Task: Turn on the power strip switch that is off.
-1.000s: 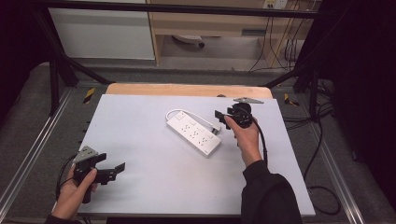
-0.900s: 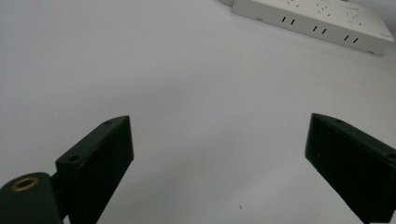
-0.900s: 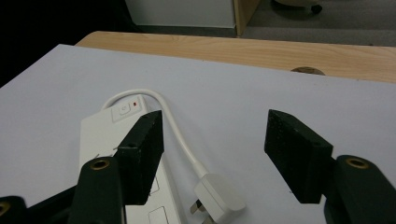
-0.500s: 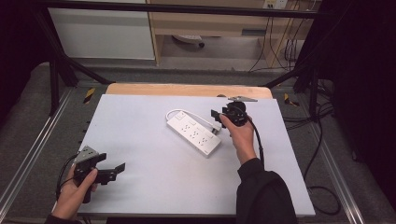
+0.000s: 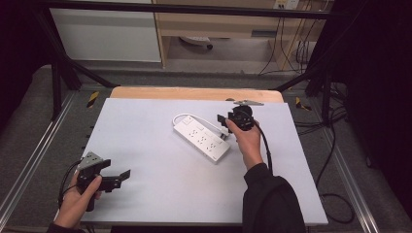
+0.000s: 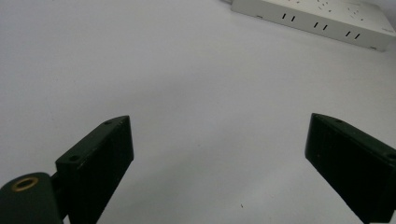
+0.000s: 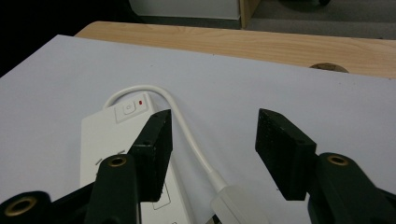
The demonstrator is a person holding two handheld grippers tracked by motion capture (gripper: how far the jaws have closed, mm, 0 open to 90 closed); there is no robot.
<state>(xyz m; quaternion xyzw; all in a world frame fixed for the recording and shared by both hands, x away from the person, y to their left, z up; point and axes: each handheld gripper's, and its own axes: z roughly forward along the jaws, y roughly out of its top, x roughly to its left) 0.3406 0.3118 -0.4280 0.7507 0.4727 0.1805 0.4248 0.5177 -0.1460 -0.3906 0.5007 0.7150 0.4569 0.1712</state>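
A white power strip lies slantwise in the middle of the pale grey mat, its switch end far from me. Its white cord loops round to a translucent plug. My right gripper hovers at the strip's right side; its jaws have just been closing and stand half apart over the cord and plug, pads touching neither. My left gripper rests near the mat's front left corner, wide open with bare mat between its jaws. The strip lies far ahead of it.
A wooden table edge runs behind the mat, with a small round mark on it. Black frame bars and metal rails flank the table. Cables trail on the floor at the right.
My right gripper has shifted slightly left toward the strip's cord side, and its jaws have narrowed. The left gripper has stayed where it was.
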